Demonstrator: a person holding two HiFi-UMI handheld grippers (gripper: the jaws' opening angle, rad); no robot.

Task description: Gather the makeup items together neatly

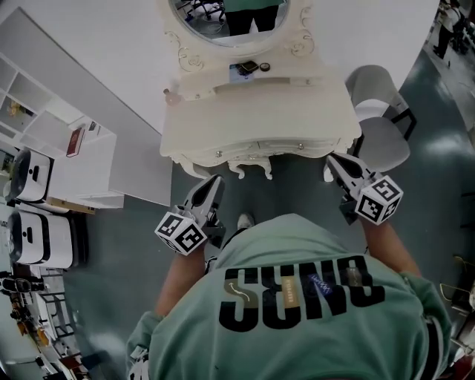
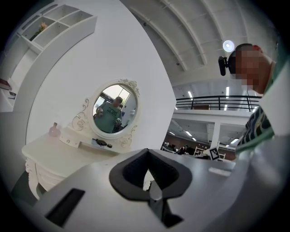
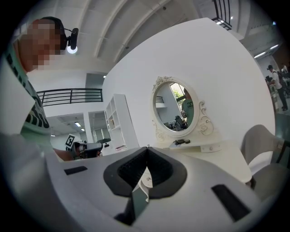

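A cream vanity table [image 1: 260, 122] with an oval mirror [image 1: 230, 22] stands ahead of me. Small dark makeup items [image 1: 249, 67] lie on the little shelf under the mirror, and a pink bottle [image 1: 172, 95] stands at the table's left back corner. My left gripper [image 1: 214, 182] is shut and empty, held in front of the table's left front edge. My right gripper [image 1: 332, 159] is also shut and empty, at the right front corner. In the left gripper view the dark makeup items [image 2: 103, 143] and pink bottle [image 2: 54, 130] lie far beyond the left gripper [image 2: 146, 151]. In the right gripper view the makeup items [image 3: 182, 142] sit beyond the right gripper [image 3: 147, 149].
A grey chair [image 1: 380, 111] stands right of the vanity. A white shelf unit [image 1: 78, 167] lines the wall at the left, with white machines [image 1: 33, 237] below it. The person's green shirt fills the lower part of the head view.
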